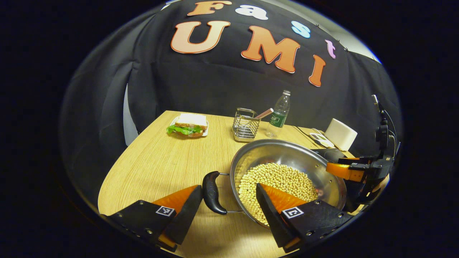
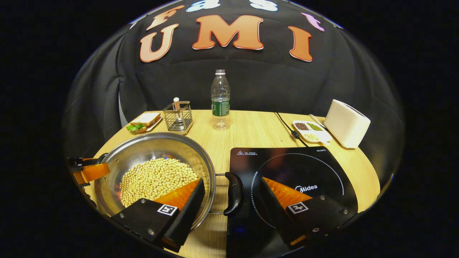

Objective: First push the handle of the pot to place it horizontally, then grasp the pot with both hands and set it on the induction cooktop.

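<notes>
Wooden table (image 2: 251, 132) carries my bean-filled pot (image 2: 154, 157) beside the induction cooktop (image 2: 287, 165), my left gripper (image 1: 229, 200) and right gripper (image 2: 233, 195) each spread wide around 1 black handle (image 2: 233, 193).

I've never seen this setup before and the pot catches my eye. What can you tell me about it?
The pot is a wide, shallow, shiny metal bowl, upright on the wooden table left of the cooktop. Pale beans cover its bottom. Each side has a black handle on wire loops, and an open gripper straddles each.
</notes>
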`<state>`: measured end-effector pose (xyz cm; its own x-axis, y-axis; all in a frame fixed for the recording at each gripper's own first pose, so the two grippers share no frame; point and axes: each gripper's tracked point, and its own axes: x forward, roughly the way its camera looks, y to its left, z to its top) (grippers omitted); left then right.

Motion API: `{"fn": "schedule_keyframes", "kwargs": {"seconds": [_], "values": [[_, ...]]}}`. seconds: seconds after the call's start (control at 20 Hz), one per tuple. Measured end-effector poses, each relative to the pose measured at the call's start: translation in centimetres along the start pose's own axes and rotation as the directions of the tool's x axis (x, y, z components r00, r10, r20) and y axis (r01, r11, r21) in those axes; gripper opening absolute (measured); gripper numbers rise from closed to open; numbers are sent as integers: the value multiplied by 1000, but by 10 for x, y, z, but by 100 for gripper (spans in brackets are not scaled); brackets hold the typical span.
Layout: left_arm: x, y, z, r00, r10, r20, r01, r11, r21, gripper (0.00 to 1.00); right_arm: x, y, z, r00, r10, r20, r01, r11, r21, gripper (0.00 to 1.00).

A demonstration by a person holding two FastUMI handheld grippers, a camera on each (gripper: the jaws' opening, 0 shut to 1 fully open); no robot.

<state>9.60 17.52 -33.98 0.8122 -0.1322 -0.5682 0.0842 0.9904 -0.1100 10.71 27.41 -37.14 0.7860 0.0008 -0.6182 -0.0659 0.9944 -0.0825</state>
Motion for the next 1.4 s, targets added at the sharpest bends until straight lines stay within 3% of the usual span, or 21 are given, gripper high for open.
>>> {"fn": "schedule_keyframes", "kwargs": {"seconds": [0.2,0.25,0.3,0.35,0.45,0.5,0.65,0.7,1.0,1.4], "values": [[6,10,-1,999,40,-7,-40,999,13,92,4,8,-4,1000,24,-19,-24,1000,0,83],[8,18,0,998,69,-4,-69,998,13,84,5,8,-8,999,16,-31,-17,1000,-7,75],[8,14,1,999,51,0,-51,999,-9,75,2,8,-9,999,15,-31,-15,1000,-1,71],[6,13,-4,999,44,-17,-44,999,-10,59,5,8,-8,999,14,-34,-14,1000,14,66],[7,16,-4,999,51,-17,-51,998,-23,59,2,7,-7,1000,11,-27,-11,1000,6,63],[9,17,-4,998,61,-21,-62,998,-35,53,3,7,-7,1000,11,-20,-11,1000,21,61],[3,16,-3,992,126,-6,-126,989,-72,39,3,7,-7,999,27,-42,-24,996,81,45],[-1,14,-1,991,137,-6,-137,988,-69,37,1,6,-6,998,35,-56,-30,995,99,40],[-42,-10,35,981,183,70,-181,983,-26,34,-31,-5,18,995,95,-13,-92,984,151,40],[-61,-85,65,982,138,129,-137,990,-16,36,-78,-75,50,996,64,69,-75,983,165,39]]}}
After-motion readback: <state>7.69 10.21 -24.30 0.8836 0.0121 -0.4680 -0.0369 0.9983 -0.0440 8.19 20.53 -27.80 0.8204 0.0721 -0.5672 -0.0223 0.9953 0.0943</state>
